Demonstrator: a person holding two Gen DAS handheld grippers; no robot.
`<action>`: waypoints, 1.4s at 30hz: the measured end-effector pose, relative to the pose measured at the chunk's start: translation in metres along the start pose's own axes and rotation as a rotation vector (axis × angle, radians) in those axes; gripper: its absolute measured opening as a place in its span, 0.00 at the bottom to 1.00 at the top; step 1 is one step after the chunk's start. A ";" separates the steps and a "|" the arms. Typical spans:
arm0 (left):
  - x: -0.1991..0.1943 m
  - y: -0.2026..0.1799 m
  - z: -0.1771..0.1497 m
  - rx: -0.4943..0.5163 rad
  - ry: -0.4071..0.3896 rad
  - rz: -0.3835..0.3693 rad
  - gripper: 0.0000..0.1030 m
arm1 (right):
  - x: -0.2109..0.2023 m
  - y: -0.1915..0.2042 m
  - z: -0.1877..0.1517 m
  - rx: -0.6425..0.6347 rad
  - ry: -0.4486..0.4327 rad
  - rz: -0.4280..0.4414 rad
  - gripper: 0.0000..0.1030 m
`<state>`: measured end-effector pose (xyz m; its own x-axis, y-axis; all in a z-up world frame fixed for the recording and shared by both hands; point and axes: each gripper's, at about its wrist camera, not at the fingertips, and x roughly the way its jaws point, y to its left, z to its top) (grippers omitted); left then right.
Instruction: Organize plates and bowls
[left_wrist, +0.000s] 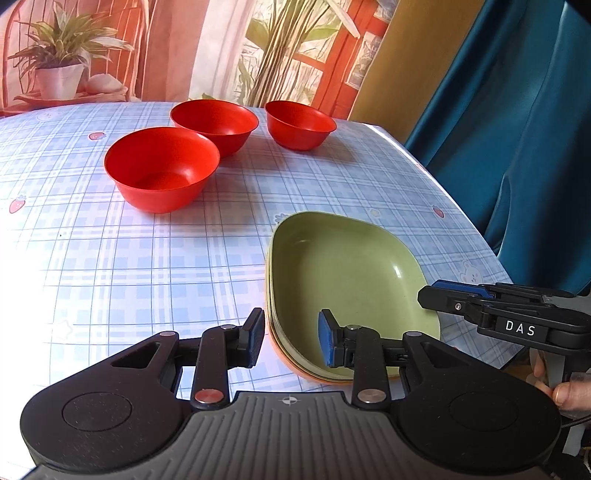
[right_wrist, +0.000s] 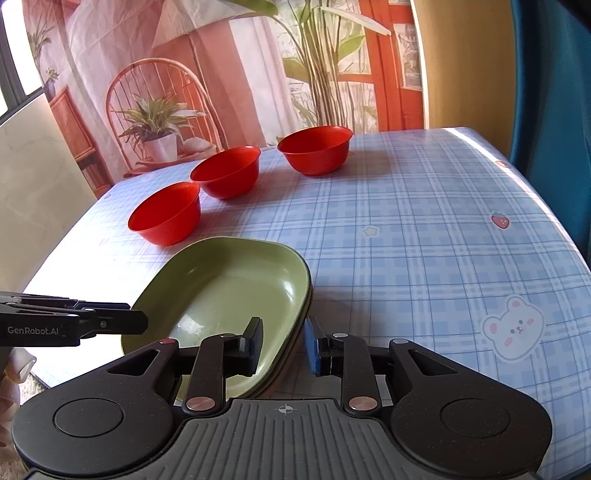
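Plates (left_wrist: 343, 280) sit stacked, green on top, near the table's (left_wrist: 110, 258) front right corner, with three red bowls (left_wrist: 162, 168) toward the far edge. Both grippers straddle the stack's rim from opposite sides: the left gripper (left_wrist: 291, 338) on one side, the right gripper (right_wrist: 282, 345) on the other, fingers apart with the rim between, not clearly pinching. Right jaws are opening. Risk: a loose or uneven grip lifts only the top plate, or tilts the stack so it slides off the nearby edge.
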<state>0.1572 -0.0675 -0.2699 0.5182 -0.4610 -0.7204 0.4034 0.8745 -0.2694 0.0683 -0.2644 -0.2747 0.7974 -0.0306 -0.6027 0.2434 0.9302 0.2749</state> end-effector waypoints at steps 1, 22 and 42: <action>0.001 0.001 0.000 -0.005 0.003 -0.001 0.32 | 0.001 0.000 0.000 0.002 0.002 0.001 0.24; 0.012 0.005 -0.003 -0.050 0.040 -0.038 0.31 | 0.014 -0.009 -0.004 0.051 0.044 0.049 0.29; 0.015 0.003 -0.005 -0.045 0.046 -0.058 0.31 | 0.025 -0.011 0.008 0.025 0.013 0.045 0.21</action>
<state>0.1626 -0.0707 -0.2844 0.4594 -0.5050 -0.7307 0.3967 0.8527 -0.3399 0.0899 -0.2783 -0.2873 0.8010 0.0162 -0.5985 0.2211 0.9210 0.3208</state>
